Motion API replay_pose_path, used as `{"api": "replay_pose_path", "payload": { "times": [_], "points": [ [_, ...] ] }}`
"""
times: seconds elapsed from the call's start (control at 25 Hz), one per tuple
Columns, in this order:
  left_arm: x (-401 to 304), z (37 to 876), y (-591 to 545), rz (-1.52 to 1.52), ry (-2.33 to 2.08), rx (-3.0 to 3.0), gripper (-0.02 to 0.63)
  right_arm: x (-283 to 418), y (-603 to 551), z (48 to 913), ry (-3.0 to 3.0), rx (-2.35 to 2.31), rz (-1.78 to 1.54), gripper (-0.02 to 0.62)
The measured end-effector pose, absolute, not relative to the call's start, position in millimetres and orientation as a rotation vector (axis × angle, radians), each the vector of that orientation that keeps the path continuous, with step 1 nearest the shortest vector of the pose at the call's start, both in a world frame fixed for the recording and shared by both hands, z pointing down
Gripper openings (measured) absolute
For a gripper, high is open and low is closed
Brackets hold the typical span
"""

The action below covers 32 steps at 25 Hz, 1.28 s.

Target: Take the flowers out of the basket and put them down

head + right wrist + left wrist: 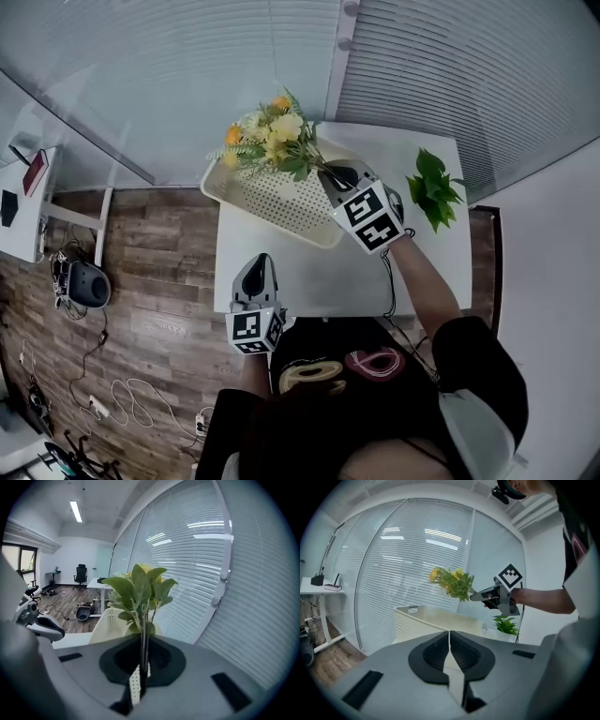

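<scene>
At 7 o'clock on the white desk, the left claw hovers with its ribbed black pads pressed together on nothing. Up at 11 o'clock sits the basket, a cream rectangular tub that looks like plastic, with rounded corners and walls and floor dotted with small holes; as far as the head view shows, nothing lies inside it. Over its far rim, near 12 o'clock, hang the flowers: a small bunch of yellow and orange heads among stiff green leaves, likely artificial. Their thin stems run to the right claw, which is clamped on them. The left gripper view shows the bunch held in the air above the basket's rim. So the taking-out looks done, and I judge that only the putting down is left; the smooth, bare desk in front of the basket offers room. At 2 o'clock a leafy green sprig rests on the desk, well apart.
</scene>
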<state>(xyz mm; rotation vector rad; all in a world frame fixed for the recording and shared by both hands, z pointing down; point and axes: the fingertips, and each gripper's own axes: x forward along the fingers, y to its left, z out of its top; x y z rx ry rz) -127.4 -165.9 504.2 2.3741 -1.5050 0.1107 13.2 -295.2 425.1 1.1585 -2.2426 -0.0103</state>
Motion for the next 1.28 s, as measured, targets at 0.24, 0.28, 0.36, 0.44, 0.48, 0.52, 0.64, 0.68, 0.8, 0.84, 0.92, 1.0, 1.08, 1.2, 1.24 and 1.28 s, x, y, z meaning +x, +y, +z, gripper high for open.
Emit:
{"api": "replay_pose_path", "payload": {
  "times": [0.24, 0.28, 0.36, 0.44, 0.48, 0.52, 0.64, 0.68, 0.8, 0.84, 0.92, 1.0, 1.08, 1.2, 1.24, 1.28],
  "points": [
    [-107.5, 503.6, -163.4, 0.109, -1.447, 2.42, 0.023, 43.5, -271.6, 419.7, -2.226, 1.25, 0.016, 0.01],
    [-103.6, 503.6, -163.2, 0.11, -1.436, 2.429, 0.023, 49.8, -267.7, 418.7, -2.222, 1.267, 0.018, 0.01],
    [-100.9, 501.8, -165.4, 0.109, -1.414, 2.448, 0.023, 57.2, -263.0, 416.3, -2.211, 1.3, 0.023, 0.009],
    [-97.9, 499.1, -167.1, 0.103, -1.392, 2.464, 0.023, 65.1, -258.0, 415.6, -2.195, 1.327, 0.03, 0.01],
    [-95.7, 497.8, -167.3, 0.098, -1.38, 2.47, 0.023, 69.9, -254.6, 415.8, -2.186, 1.338, 0.033, 0.009],
    [-94.2, 496.3, -168.1, 0.095, -1.369, 2.477, 0.023, 73.9, -251.3, 415.7, -2.178, 1.35, 0.037, 0.009],
    [-92.7, 492.2, -171.6, 0.1, -1.342, 2.502, 0.023, 81.2, -242.1, 414.1, -2.159, 1.391, 0.054, 0.01],
    [-88.7, 492.1, -169.7, 0.101, -1.333, 2.506, 0.023, 86.6, -236.3, 415.0, -2.155, 1.406, 0.063, 0.009],
    [-62.2, 493.4, -154.5, 0.085, -1.309, 2.521, 0.023, 115.8, -208.3, 421.7, -2.148, 1.454, 0.083, 0.009],
    [-55.4, 491.7, -151.7, 0.071, -1.299, 2.532, 0.023, 123.1, -201.2, 422.8, -2.143, 1.466, 0.086, 0.01],
    [-50.7, 486.1, -153.6, 0.036, -1.271, 2.552, 0.023, 128.0, -195.9, 423.9, -2.13, 1.486, 0.096, 0.009],
    [-52.1, 481.3, -159.5, 0.016, -1.246, 2.56, 0.023, 126.6, -196.2, 425.9, -2.115, 1.502, 0.115, 0.009],
    [-55.4, 479.3, -164.8, 0.018, -1.232, 2.566, 0.023, 124.8, -196.2, 428.0, -2.1, 1.516, 0.135, 0.01],
    [-53.1, 479.0, -163.1, 0.024, -1.217, 2.579, 0.023, 130.1, -186.8, 432.6, -2.084, 1.538, 0.157, 0.01],
    [-48.5, 479.8, -157.5, 0.025, -1.211, 2.584, 0.023, 135.5, -178.6, 435.6, -2.08, 1.548, 0.163, 0.009],
    [-43.2, 480.9, -150.5, 0.026, -1.205, 2.59, 0.023, 141.7, -169.0, 439.3, -2.077, 1.56, 0.171, 0.009]
  ]
}}
